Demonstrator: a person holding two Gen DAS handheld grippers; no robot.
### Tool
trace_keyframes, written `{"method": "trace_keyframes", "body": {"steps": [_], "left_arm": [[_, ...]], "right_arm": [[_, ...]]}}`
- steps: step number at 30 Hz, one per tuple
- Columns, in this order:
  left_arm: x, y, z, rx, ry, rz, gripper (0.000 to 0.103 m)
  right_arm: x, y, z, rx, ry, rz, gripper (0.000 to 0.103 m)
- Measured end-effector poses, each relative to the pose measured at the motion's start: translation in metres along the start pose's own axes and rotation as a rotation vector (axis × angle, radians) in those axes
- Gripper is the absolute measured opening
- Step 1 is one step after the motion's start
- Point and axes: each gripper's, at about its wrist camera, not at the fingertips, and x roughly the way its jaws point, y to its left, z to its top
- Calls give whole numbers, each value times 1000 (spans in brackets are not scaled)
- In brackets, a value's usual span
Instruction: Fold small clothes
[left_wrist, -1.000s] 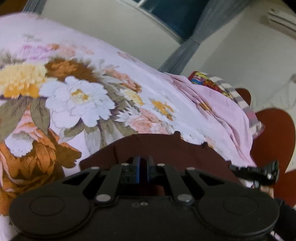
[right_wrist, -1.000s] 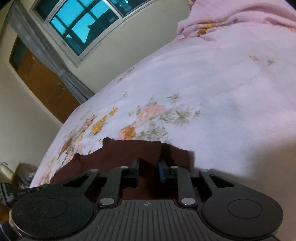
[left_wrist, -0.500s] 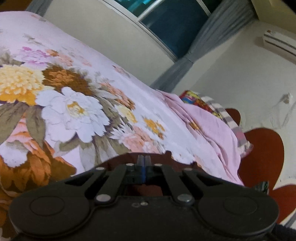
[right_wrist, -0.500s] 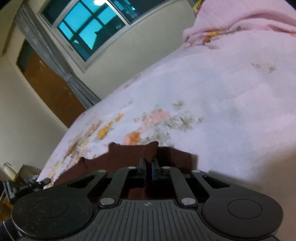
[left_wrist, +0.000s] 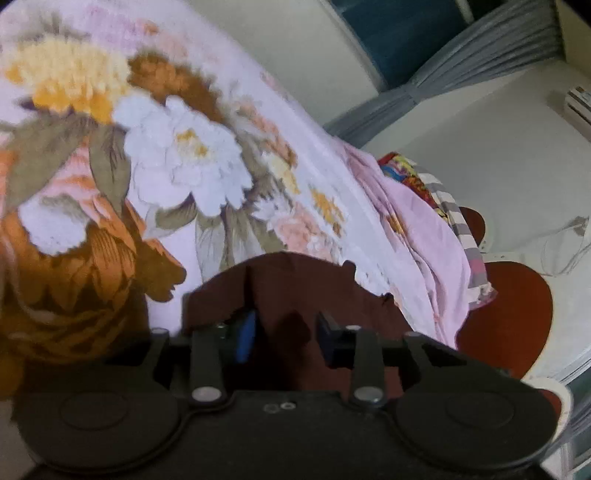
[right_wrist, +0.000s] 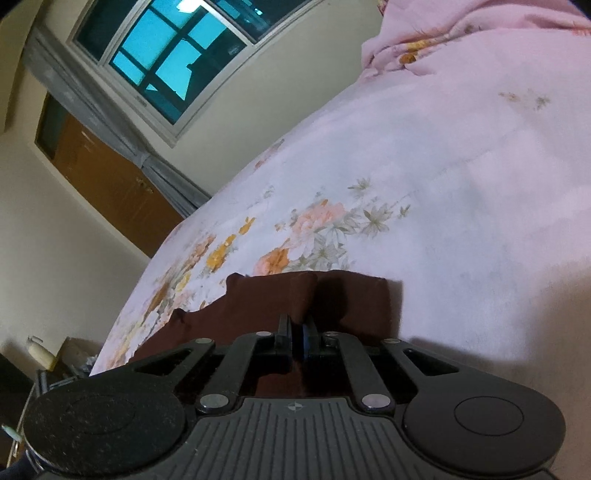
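Maroon garment (right_wrist: 306, 295) lies crosswise; right tongs (right_wrist: 297, 332) pinch it, left tongs (left_wrist: 284, 332) spread.

A floral bed (left_wrist: 177, 155) carries a maroon garment (left_wrist: 295, 288).

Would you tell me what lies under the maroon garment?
The floral bedsheet runs out from under the maroon garment on every visible side. Anything directly beneath stays hidden by the cloth.
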Motion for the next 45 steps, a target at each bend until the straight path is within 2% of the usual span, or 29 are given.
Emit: {"method": "trace_keyframes", "body": {"steps": [2, 4, 7, 9, 12, 20, 24, 26, 28, 33, 36, 38, 41, 43, 45], "left_arm": [[5, 8, 5, -22, 8, 16, 14], [6, 14, 6, -42, 8, -2, 13], [7, 12, 2, 1, -10, -14, 4], [4, 5, -1, 62, -58, -9, 2], [-4, -8, -5, 118, -128, -19, 2], [-25, -38, 11, 202, -245, -109, 2], [-10, -27, 14, 182, -236, -26, 2], [9, -16, 12, 164, -168, 78, 2], [20, -11, 8, 162, -135, 110, 2], [3, -22, 14, 173, -235, 15, 2], [6, -25, 16, 188, -250, 32, 2], [16, -19, 13, 185, -212, 96, 2], [12, -17, 9, 179, -239, 74, 2], [0, -19, 9, 178, -288, 12, 2], [1, -22, 11, 200, -282, 55, 2]], "right_arm": [[-1, -1, 1, 7, 0, 3, 5], [-1, -1, 1, 7, 3, 3, 5], [1, -3, 1, 12, 8, 10, 5], [1, -5, 1, 22, 0, 12, 5], [-3, 7, 0, -53, -22, -9, 3], [-22, 23, 19, -109, -129, 29, 3], [-6, 14, 23, -93, -127, -42, 3], [13, 9, 19, -103, -74, -133, 3], [18, 6, 15, -99, -72, -145, 3], [8, 14, 18, -126, -141, -90, 3], [16, 12, 21, -122, -140, -100, 3], [26, 3, 19, -104, -100, -147, 3], [17, 1, 18, -90, -136, -111, 3], [5, 5, 20, -87, -174, -58, 3], [2, 9, 23, -109, -192, -56, 3]]}}
